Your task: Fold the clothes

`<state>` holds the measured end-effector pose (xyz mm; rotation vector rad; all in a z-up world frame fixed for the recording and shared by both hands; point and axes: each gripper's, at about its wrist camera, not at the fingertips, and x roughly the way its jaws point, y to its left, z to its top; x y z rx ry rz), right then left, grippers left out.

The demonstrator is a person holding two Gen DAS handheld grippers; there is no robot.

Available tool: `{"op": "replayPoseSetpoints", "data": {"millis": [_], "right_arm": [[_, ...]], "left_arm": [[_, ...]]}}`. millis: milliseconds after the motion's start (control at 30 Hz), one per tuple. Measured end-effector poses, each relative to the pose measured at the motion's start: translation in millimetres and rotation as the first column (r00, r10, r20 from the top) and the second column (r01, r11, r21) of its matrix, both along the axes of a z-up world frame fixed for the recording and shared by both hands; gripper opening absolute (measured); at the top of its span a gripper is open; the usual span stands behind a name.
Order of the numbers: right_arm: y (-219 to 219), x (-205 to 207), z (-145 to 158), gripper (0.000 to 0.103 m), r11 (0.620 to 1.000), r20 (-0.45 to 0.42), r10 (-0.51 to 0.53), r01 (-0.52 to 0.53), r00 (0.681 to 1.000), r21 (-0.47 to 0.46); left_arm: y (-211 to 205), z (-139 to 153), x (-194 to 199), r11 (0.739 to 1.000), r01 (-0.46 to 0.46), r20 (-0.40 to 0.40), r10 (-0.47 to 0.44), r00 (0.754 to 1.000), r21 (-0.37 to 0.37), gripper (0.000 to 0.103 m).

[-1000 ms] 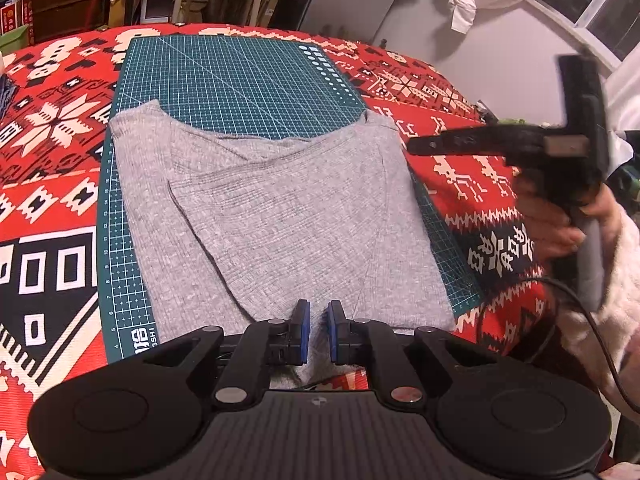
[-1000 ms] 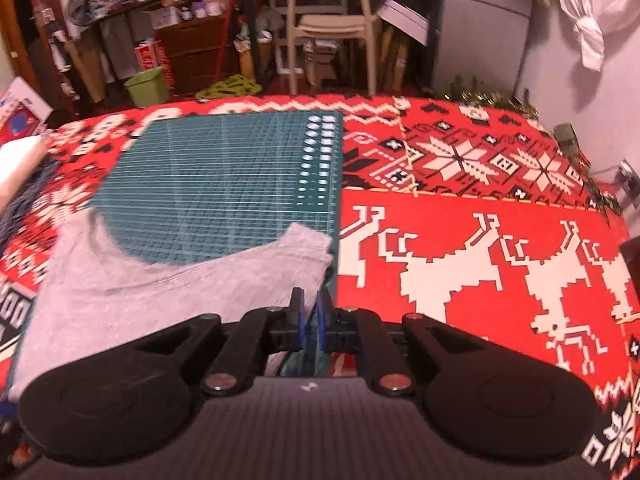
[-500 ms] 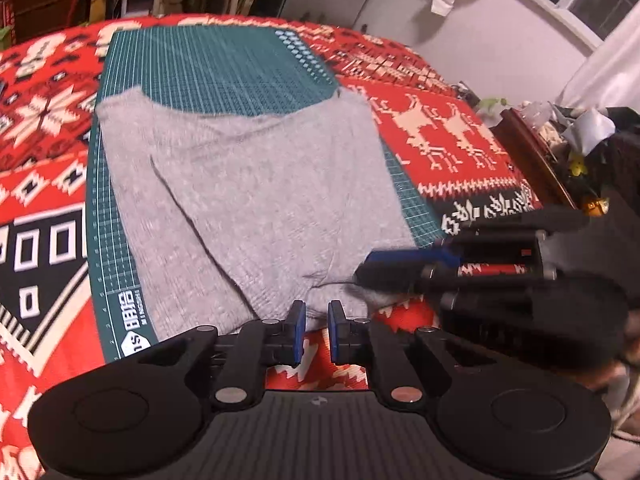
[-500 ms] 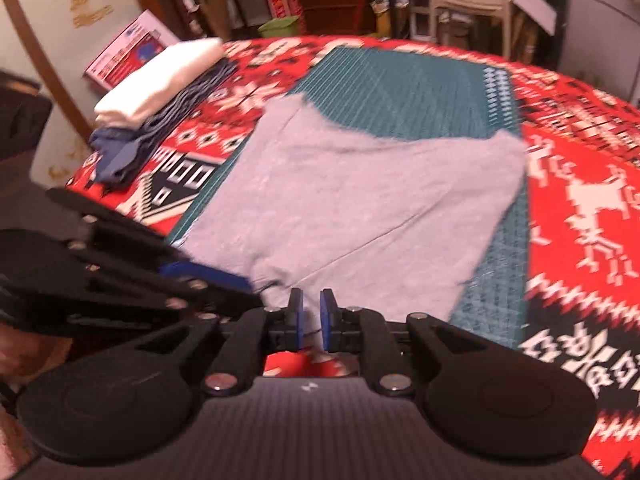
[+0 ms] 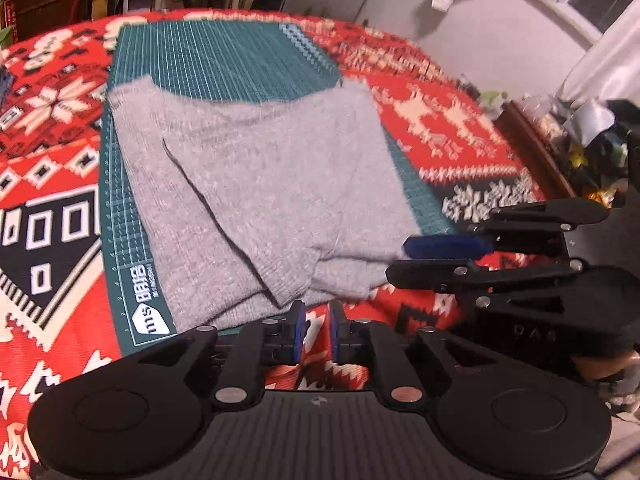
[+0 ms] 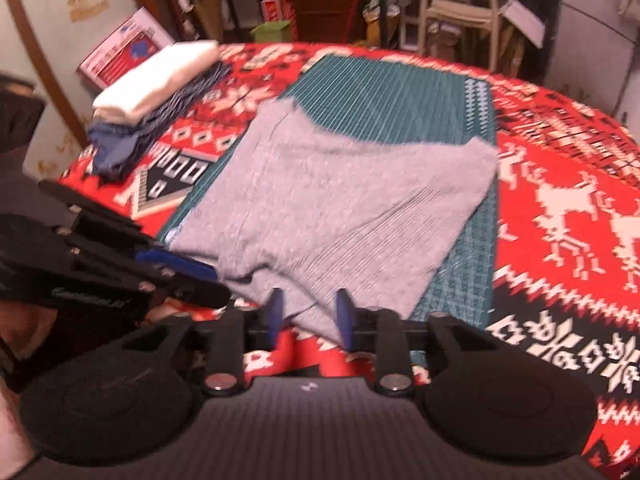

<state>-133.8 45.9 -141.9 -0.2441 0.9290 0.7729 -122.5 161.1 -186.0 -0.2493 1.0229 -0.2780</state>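
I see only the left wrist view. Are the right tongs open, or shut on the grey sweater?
Observer: Open. In the right wrist view, the right tongs stand wide apart. The near hem of the grey sweater shows between them, unclamped.
Operator: Is anything else lying near the sweater?
Observer: Yes. A stack of folded clothes, white on top and blue beneath, sits at the far left of the red patterned cloth.

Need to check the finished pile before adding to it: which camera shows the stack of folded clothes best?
The right wrist view: the stack of folded clothes sits at far left on the red blanket, a white piece on top of blue ones. The left wrist view does not show it, only the grey garment.
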Motion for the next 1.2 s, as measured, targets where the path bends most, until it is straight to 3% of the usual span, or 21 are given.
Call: {"op": "replayPoseSetpoints", "data": {"millis": [33, 133, 167, 233, 533, 767, 933, 1067, 1133, 1200], "right_arm": [[-1.8, 1.3, 3.1, 0.043, 1.000, 0.008, -0.013, 0.013, 1.000, 0.003], [-3.9, 6.4, 5.6, 0.064, 0.998, 0.035, -0.056, 0.056, 0.998, 0.003], [-3.7, 7.8, 4.9, 0.071, 0.998, 0.040, -0.065, 0.065, 0.997, 0.002], [-3.2, 10.2, 2.6, 0.076, 0.997, 0.051, -0.081, 0.082, 0.995, -0.005], [-9.6, 8.9, -1.3, 0.102, 0.992, 0.090, -0.123, 0.125, 0.988, -0.014], [-18.9, 13.4, -0.5, 0.102, 0.982, 0.059, -0.190, 0.190, 0.980, 0.006], [-29.4, 19.0, -3.0, 0.102, 0.974, 0.034, -0.228, 0.227, 0.973, 0.026], [-38.3, 30.1, -4.1, 0.102, 0.971, -0.049, -0.223, 0.226, 0.973, 0.070], [-40.3, 31.7, -3.3, 0.102, 0.961, -0.015, -0.274, 0.274, 0.962, 0.045], [-39.8, 32.1, -2.8, 0.102, 0.956, 0.042, -0.293, 0.293, 0.955, 0.008]], "left_arm": [[1.0, 4.2, -1.4, 1.000, -0.010, 0.017, 0.010, 1.000, 0.004, 0.037], [0.4, 14.5, -3.0, 0.998, -0.042, 0.069, 0.039, 0.997, 0.041, 0.061], [-0.1, 16.7, -2.7, 0.997, -0.053, 0.084, 0.048, 0.995, 0.056, 0.065], [-1.5, 17.4, 1.3, 0.993, -0.075, 0.099, 0.066, 0.993, 0.088, 0.073], [3.7, 8.9, 10.8, 0.973, -0.169, 0.016, 0.169, 0.986, 0.156, 0.076], [8.8, 10.4, 8.3, 0.962, -0.229, 0.068, 0.221, 0.973, 0.152, 0.083], [6.5, 16.2, 4.1, 0.966, -0.197, 0.138, 0.175, 0.975, 0.167, 0.083], [-0.1, 18.0, 4.1, 0.952, -0.176, 0.130, 0.147, 0.981, 0.249, 0.084], [-0.8, 16.3, 6.0, 0.947, -0.170, 0.106, 0.146, 0.984, 0.273, 0.084], [2.8, 14.4, 6.3, 0.956, -0.165, 0.087, 0.148, 0.985, 0.241, 0.084]]}}
